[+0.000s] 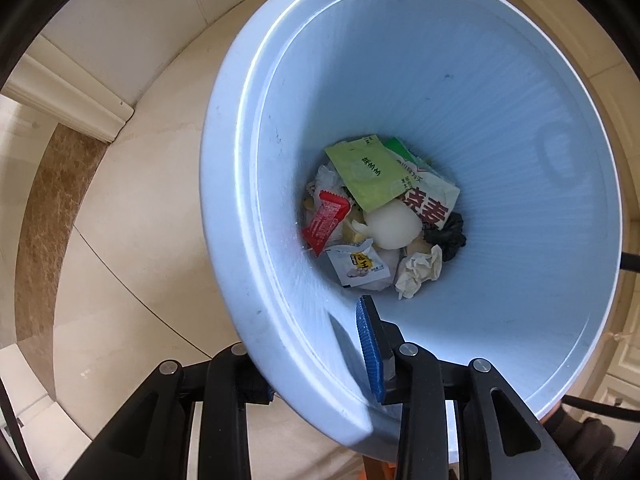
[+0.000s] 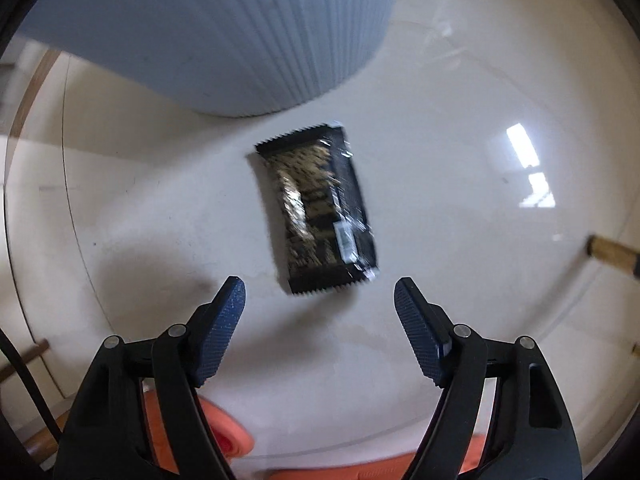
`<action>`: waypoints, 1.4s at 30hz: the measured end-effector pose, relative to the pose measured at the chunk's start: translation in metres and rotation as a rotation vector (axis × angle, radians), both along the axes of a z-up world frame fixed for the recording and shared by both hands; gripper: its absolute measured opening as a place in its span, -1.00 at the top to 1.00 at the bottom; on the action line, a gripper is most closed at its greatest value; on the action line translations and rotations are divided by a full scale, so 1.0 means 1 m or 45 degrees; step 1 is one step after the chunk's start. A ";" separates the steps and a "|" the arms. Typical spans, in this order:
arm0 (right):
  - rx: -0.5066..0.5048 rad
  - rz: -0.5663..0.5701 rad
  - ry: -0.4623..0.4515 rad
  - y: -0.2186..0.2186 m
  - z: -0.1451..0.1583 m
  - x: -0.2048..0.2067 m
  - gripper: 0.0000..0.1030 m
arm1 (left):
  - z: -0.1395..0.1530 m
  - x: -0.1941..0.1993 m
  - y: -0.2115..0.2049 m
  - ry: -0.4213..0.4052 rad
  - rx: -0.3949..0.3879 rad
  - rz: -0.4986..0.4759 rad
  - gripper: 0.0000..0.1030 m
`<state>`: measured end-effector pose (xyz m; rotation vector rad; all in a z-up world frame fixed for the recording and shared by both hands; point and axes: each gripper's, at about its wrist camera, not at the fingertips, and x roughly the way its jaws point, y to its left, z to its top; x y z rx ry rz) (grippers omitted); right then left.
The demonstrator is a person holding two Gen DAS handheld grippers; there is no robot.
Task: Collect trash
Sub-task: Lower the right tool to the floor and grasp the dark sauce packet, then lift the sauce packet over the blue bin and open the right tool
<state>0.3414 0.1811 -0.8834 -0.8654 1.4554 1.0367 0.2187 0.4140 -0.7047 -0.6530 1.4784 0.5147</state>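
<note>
The wrapper [image 2: 318,210], black with gold print, lies flat on the pale floor [image 2: 460,260] straight ahead of the right gripper [image 2: 320,292], beyond its fingertips and roughly centred on the gap between them. Its long axis runs away from the tool, tilted a little so that the near serrated end sits slightly toward the right finger and the far end slightly toward the left one. That means the short width is what faces the jaws, and the jaws stand spread, wider than that width, with nothing between the pads. The wrapper is blurred, so its print cannot be read.

Judging from this, the coming move turns on bringing the fingers down astride the near end, one pad on each long edge, then pinching. A thin flat film on a smooth floor may slide or stay flat under the pads, so a slight scoop may be needed.

Past the wrapper's far end stands the ribbed wall of the bin [image 2: 224,32], near it but not touching.

The left gripper [image 1: 316,344] is clenched on the bin's rim [image 1: 240,184], one finger inside and one outside, tilting the mouth toward its camera. At the bottom lie earlier pickings: a green packet [image 1: 368,172], a red packet [image 1: 326,222], a white ball [image 1: 392,226], crumpled tissue [image 1: 418,270].

The right hand is clearly the nearer one to the wrapper
</note>
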 end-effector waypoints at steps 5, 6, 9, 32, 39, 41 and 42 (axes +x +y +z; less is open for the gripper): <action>0.055 0.008 -0.022 0.006 -0.001 -0.003 -0.46 | 0.000 0.002 -0.002 0.008 0.023 -0.008 0.39; 0.066 0.012 -0.028 0.006 -0.001 -0.004 -0.46 | 0.001 0.002 -0.002 0.007 0.024 -0.008 0.39; 0.086 0.004 -0.026 0.007 0.001 -0.002 -0.46 | 0.004 0.002 -0.001 0.010 0.029 -0.010 0.39; 0.140 0.021 -0.078 0.011 -0.009 0.003 0.49 | -0.004 0.012 -0.006 0.065 0.064 -0.043 0.37; 0.110 0.017 -0.038 0.009 0.000 -0.002 0.79 | -0.005 0.014 -0.007 0.075 0.063 -0.054 0.37; 0.094 0.016 -0.037 0.003 0.004 0.002 0.80 | -0.005 0.015 -0.007 0.083 0.068 -0.060 0.37; 0.083 0.010 -0.036 0.000 0.006 0.003 0.81 | -0.005 0.015 -0.007 0.084 0.071 -0.058 0.38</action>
